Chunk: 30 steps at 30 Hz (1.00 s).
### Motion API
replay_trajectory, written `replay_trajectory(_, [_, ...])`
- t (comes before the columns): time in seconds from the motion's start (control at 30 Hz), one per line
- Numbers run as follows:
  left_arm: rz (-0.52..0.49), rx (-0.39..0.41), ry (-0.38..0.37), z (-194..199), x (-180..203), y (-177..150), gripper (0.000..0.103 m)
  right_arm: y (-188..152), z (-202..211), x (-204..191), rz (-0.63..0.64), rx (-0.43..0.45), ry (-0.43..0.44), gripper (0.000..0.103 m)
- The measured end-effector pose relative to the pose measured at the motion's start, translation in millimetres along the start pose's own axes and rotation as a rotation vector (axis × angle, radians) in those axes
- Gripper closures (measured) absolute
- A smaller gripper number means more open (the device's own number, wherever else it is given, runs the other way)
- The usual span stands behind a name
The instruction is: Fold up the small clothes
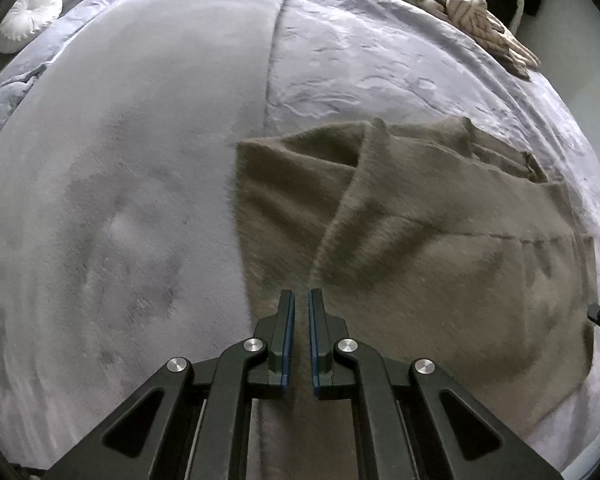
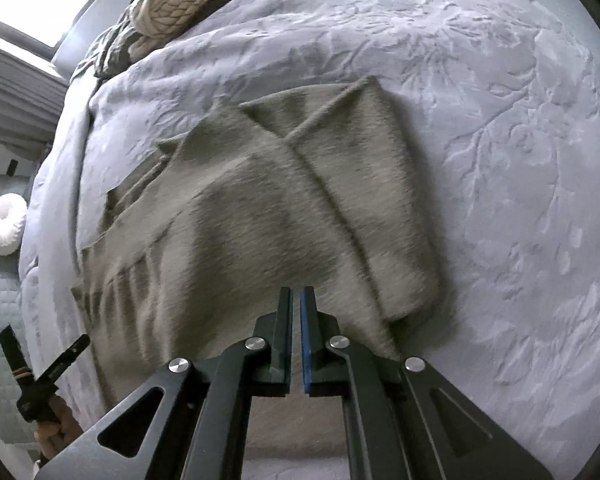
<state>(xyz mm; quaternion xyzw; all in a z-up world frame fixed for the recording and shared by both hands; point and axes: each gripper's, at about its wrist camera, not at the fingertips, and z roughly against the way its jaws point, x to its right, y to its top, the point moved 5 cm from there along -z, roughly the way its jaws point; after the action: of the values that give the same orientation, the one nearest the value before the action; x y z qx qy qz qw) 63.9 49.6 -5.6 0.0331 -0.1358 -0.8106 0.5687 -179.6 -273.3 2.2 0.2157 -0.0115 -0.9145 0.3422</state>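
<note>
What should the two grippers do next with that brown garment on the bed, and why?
Probably lower both and pinch the near edge. The brown garment lies partly folded on the grey bedspread, one flap crossed over the middle. The left gripper and right gripper hover above it, fingers nearly together with nothing visibly between them, so no fold can proceed until they take hold.

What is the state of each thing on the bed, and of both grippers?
Brown garment: partly folded, lying on the bed.
Left gripper: fingers nearly closed, holding nothing.
Right gripper: fingers nearly closed, holding nothing.
Clothes pile: unfolded, at the bed's far edge.
</note>
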Motion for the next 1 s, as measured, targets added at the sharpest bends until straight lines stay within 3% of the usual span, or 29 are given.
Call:
replay_trajectory(0.13, [-0.002,-0.018,-0.003,1.2,12.0,-2.1,0.095,-6.7,-0.6,-15.3,0.016,-0.007,0.008,0.099])
replay_trajectory(0.5, [0.006,-0.045,0.086,2.5,7.7,-14.5,0.095,-24.8,-9.4,-42.8,0.055,-0.052,0.020,0.099])
replay_trajectory(0.8, [0.044,-0.055,0.058,11.7,-9.9,-29.2,0.095,-37.9,-14.7,-63.9,0.086,-0.076,0.032,0.097])
replay_trajectory(0.83, [0.047,-0.054,0.055,13.5,-12.3,-31.5,0.095,-39.8,-15.8,-66.6,0.091,-0.080,0.033,0.095])
replay_trajectory(0.87, [0.049,-0.052,0.055,15.0,-15.1,-33.1,0.095,-42.1,-16.7,-69.6,0.096,-0.084,0.033,0.082])
replay_trajectory(0.9, [0.053,-0.049,0.055,16.5,-17.0,-34.4,0.095,-43.8,-17.0,-71.8,0.101,-0.085,0.031,0.059])
replay_trajectory(0.93, [0.057,-0.048,0.055,16.6,-17.8,-33.3,0.090,-45.1,-16.8,-74.0,0.104,-0.082,0.030,0.048])
replay_trajectory(0.97, [0.061,-0.048,0.054,18.1,-21.3,-34.8,0.041,-46.7,-16.2,-77.2,0.110,-0.074,0.029,0.043])
replay_trajectory(1.0, [0.069,-0.053,0.060,21.4,-27.1,-38.8,0.006,-48.5,-15.9,-80.3,0.119,-0.072,0.029,0.043])
